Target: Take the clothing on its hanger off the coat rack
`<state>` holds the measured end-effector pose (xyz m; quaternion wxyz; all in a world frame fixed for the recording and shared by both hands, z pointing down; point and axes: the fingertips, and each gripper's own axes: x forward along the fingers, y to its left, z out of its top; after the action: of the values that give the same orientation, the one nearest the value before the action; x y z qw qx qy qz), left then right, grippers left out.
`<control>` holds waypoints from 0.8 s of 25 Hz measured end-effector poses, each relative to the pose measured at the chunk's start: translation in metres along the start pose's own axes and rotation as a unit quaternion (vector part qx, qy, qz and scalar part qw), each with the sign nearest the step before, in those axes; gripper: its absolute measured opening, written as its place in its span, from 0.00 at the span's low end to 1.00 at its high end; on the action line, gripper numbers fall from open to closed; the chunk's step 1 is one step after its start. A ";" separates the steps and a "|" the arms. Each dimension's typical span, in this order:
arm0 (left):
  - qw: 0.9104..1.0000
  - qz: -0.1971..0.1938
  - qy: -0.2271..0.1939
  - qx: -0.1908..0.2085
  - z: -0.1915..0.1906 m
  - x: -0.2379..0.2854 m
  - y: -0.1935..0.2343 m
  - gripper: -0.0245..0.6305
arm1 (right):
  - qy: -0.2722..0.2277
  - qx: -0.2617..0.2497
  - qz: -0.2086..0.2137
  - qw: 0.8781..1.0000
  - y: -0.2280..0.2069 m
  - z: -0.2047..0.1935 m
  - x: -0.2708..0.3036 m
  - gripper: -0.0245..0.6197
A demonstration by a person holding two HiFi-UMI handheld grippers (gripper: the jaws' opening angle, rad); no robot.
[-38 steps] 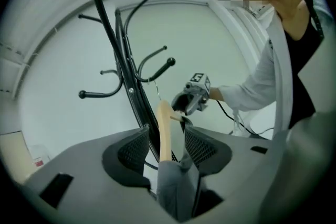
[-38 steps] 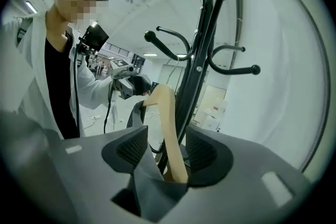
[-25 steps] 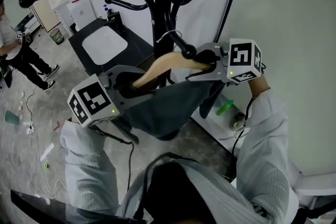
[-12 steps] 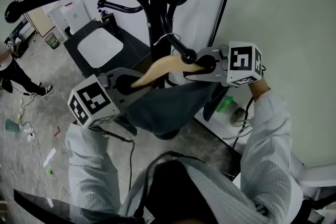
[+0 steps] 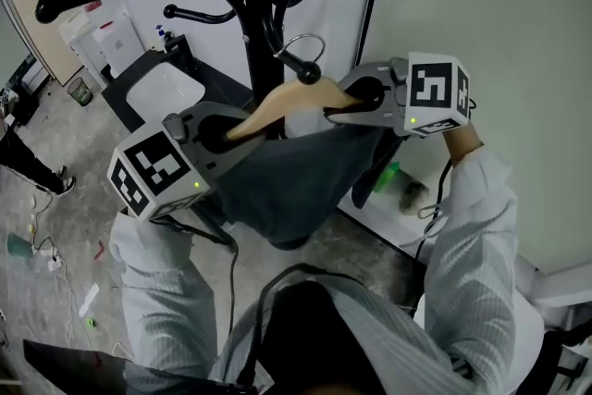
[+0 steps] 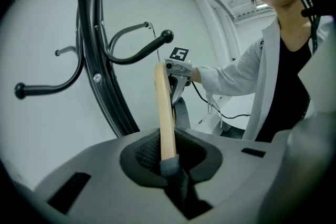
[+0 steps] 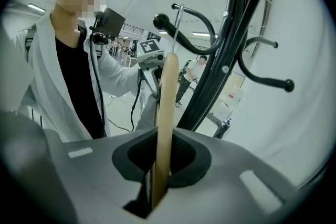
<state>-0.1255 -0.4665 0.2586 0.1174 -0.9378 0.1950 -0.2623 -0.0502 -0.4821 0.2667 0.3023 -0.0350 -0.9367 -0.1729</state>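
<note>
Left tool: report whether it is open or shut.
Shut on the wooden hanger. The left tool has just been closing; the left gripper view shows its jaws pressing on the hanger's end.

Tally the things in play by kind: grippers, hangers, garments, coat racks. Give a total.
Grippers: 2, left gripper and right gripper
wooden hanger: 1
dark garment: 1
coat rack: 1
Total: 5
</note>
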 end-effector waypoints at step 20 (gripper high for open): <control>0.967 -0.248 -0.054 0.026 0.016 0.090 -0.120 0.10 | 0.039 0.172 -0.151 0.973 0.133 -0.069 -0.061 0.07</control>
<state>-0.0098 -0.3959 0.3241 0.0829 -0.9663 -0.0574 -0.2370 0.0604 -0.3783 0.3239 0.3107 0.1666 -0.9342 -0.0542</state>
